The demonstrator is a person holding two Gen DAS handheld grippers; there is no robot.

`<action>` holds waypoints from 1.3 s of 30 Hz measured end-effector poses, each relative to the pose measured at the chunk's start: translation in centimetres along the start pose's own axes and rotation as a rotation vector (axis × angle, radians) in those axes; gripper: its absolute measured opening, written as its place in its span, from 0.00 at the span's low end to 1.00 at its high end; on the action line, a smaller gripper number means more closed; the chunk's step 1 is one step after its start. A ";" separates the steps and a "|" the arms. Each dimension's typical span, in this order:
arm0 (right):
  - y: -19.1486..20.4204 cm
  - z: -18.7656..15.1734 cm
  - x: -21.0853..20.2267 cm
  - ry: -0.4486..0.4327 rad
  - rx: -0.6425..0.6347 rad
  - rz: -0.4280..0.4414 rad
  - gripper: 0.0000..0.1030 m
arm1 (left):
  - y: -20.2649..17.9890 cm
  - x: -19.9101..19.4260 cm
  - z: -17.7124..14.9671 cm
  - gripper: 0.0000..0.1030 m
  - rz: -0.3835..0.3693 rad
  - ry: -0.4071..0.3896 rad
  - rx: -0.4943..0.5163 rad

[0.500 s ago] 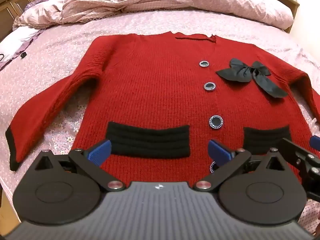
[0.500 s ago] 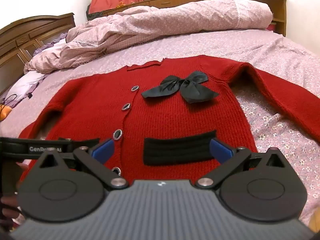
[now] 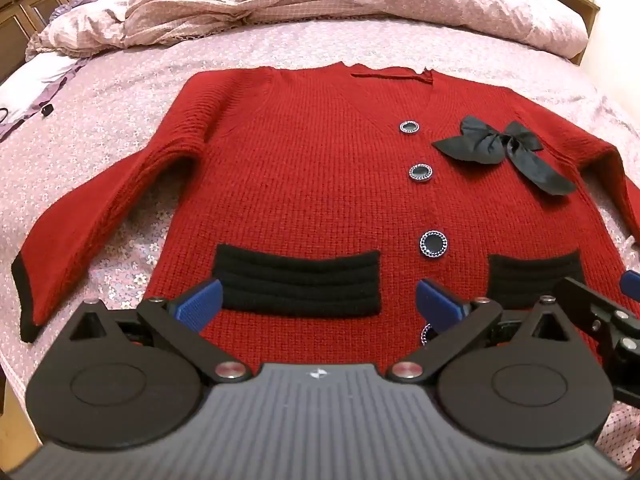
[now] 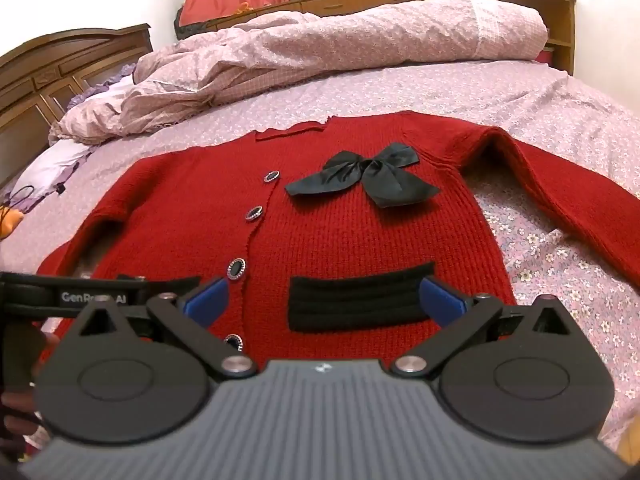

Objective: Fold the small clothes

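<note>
Both your grippers, left gripper [image 3: 318, 306] and right gripper [image 4: 324, 302], hover over the red cardigan [image 3: 320, 200], jaws wide apart, holding nothing. It lies flat, buttoned, on the bed [image 4: 400, 92].

White lettering on the black side of the left gripper [image 4: 100, 296], seen at the left edge of the right wrist view, reads "GenR" and ends in "AI", its middle letters hidden behind the right gripper's [image 4: 324, 300] linkage; nothing else can be read.
</note>
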State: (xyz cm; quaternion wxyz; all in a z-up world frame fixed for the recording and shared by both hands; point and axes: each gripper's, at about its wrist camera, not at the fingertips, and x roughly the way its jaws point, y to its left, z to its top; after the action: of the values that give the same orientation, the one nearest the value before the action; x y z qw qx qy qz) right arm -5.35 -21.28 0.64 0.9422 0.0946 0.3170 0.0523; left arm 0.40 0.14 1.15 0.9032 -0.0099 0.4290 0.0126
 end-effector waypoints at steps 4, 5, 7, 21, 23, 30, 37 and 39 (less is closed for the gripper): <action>0.0 0.0 0.0 -0.001 -0.002 -0.002 1.00 | -0.2 0.5 -0.9 1.00 0.006 -0.009 0.010; 0.0 0.0 0.0 0.000 -0.002 -0.002 1.00 | -0.2 0.5 -0.9 1.00 0.006 -0.008 0.010; 0.0 0.0 0.0 -0.001 -0.003 -0.002 1.00 | -0.2 0.5 -0.9 1.00 0.005 -0.006 0.011; 0.0 0.0 0.0 0.001 -0.005 -0.004 1.00 | -0.1 0.6 -0.9 1.00 0.005 -0.006 0.011; 0.0 0.0 0.0 0.001 -0.005 -0.005 1.00 | -0.1 0.6 -0.9 1.00 0.006 -0.006 0.012; 0.1 0.0 0.0 0.001 -0.006 -0.005 1.00 | -0.1 0.6 -0.9 1.00 0.004 -0.005 0.013; 0.1 0.0 0.0 0.001 -0.006 -0.005 1.00 | -0.1 0.6 -0.9 1.00 0.004 -0.005 0.012; 0.1 0.0 0.0 0.002 -0.006 -0.005 1.00 | -0.1 0.6 -0.9 1.00 0.005 -0.005 0.013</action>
State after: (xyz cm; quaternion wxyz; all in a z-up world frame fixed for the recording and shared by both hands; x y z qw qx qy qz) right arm -5.34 -21.18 0.65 0.9424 0.0907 0.3178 0.0511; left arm 0.12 0.00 0.12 0.9043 -0.0032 0.4267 0.0120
